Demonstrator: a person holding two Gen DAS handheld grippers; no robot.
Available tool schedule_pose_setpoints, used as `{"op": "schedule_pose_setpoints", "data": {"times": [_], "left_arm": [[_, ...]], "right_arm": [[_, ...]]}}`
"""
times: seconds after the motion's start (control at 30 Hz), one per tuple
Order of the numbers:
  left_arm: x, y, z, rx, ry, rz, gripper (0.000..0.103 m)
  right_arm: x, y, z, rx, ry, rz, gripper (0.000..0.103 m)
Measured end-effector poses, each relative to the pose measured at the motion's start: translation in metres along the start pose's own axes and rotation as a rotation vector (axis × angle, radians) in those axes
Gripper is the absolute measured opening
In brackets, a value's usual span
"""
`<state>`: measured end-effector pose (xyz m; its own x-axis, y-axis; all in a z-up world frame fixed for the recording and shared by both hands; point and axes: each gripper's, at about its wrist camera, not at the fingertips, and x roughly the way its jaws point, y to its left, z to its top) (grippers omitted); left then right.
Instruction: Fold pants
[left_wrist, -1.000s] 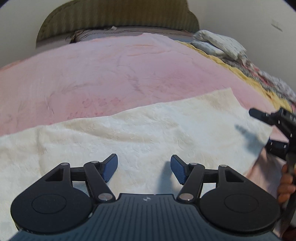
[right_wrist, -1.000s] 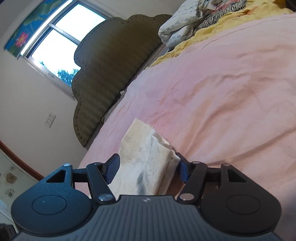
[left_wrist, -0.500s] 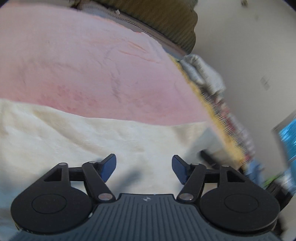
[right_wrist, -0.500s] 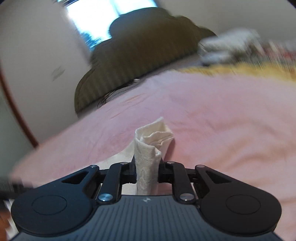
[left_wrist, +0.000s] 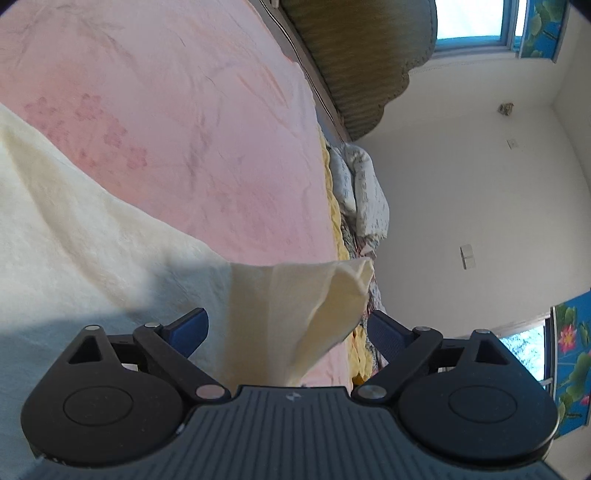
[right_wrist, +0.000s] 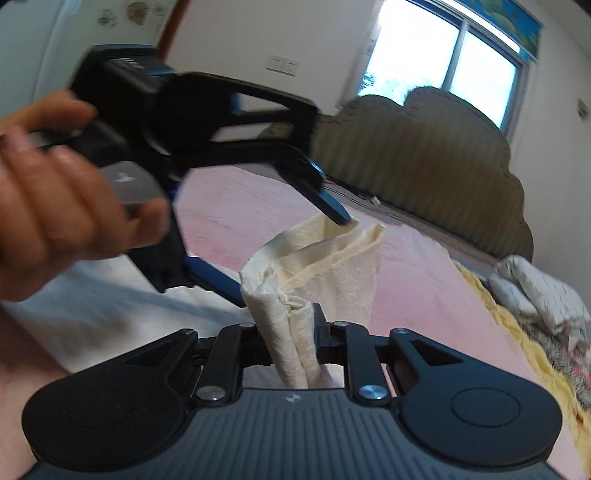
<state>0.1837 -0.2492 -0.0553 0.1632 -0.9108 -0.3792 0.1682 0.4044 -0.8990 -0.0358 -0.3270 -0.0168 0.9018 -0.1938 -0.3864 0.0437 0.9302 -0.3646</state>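
My right gripper (right_wrist: 291, 338) is pinched tight on a bunched corner of the cream pants (right_wrist: 325, 258), the cloth rising out from between its pads in a loose fold. My left gripper (left_wrist: 286, 328) is spread wide and its jaws are opening; that raised fold stands between its blue pads (left_wrist: 188, 326) without either pad pressing on it. In the right wrist view I see the left gripper (right_wrist: 332, 210) from the side, blurred, one fingertip at the top edge of the fold, with my hand (right_wrist: 66, 192) around its handle. The remainder of the pants (left_wrist: 74, 243) lies spread flat on the pink bedspread (left_wrist: 177, 110). Beyond it stand the padded headboard (right_wrist: 424, 147) and a window (right_wrist: 443, 59). A yellow blanket (right_wrist: 517, 332) and a crumpled white cloth (right_wrist: 543, 291) lie along the bed's far side.
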Motion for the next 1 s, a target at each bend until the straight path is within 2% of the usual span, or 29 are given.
{"op": "schedule_pose_setpoints", "data": {"times": [0.07,0.13,0.17,0.2,0.27,0.3,0.33,0.37,0.4,0.43,0.47,0.57,0.7,0.8,0.9,1.0], "left_arm": [[-0.006,-0.001,0.002,0.02,-0.023,-0.004,0.093],[-0.011,-0.003,0.004,0.056,-0.025,0.022,0.088],[-0.012,-0.003,0.004,0.072,-0.017,0.042,0.077],[-0.011,-0.003,0.005,0.086,-0.004,0.073,0.052],[-0.008,-0.001,0.006,0.12,0.031,0.143,0.019],[-0.008,0.0,0.005,0.142,0.036,0.168,0.019],[-0.009,0.001,0.003,0.16,0.032,0.199,0.012],[-0.01,0.001,0.001,0.182,0.025,0.219,0.007],[-0.012,0.001,-0.001,0.209,0.021,0.23,0.007],[-0.014,-0.001,-0.003,0.238,0.016,0.25,0.007],[-0.017,-0.003,-0.006,0.269,0.014,0.278,0.007],[-0.034,-0.013,-0.009,0.405,0.016,0.359,0.008],[-0.071,-0.022,-0.009,0.596,-0.004,0.511,0.012],[-0.1,-0.023,-0.007,0.71,-0.066,0.619,0.012],[-0.123,-0.015,-0.004,0.775,-0.129,0.72,0.012],[-0.144,0.005,0.006,0.746,-0.156,0.781,0.012]], "right_arm": [[-0.001,0.011,0.0,-0.056,-0.002,0.025,0.018],[-0.001,0.023,0.001,-0.102,-0.003,0.04,0.018],[-0.001,0.027,0.001,-0.116,-0.006,0.042,0.018],[-0.001,0.031,0.0,-0.126,-0.006,0.044,0.018],[0.0,0.035,0.001,-0.133,-0.01,0.04,0.018],[0.001,0.037,0.001,-0.135,-0.007,0.035,0.021],[0.003,0.037,0.001,-0.134,0.002,0.03,0.022],[0.005,0.034,-0.001,-0.127,0.013,0.033,0.031],[0.006,0.034,-0.001,-0.115,0.021,0.031,0.044],[0.007,0.033,-0.002,-0.101,0.03,0.018,0.047],[0.007,0.032,-0.002,-0.087,0.044,0.016,0.045],[0.0,0.033,0.006,-0.036,0.054,0.064,0.029],[-0.004,0.059,0.024,-0.081,0.024,0.132,0.027],[0.003,0.092,0.038,-0.126,-0.003,0.213,0.027],[0.01,0.125,0.051,-0.191,-0.034,0.266,0.027],[0.021,0.148,0.061,-0.204,-0.053,0.338,0.027]]}}
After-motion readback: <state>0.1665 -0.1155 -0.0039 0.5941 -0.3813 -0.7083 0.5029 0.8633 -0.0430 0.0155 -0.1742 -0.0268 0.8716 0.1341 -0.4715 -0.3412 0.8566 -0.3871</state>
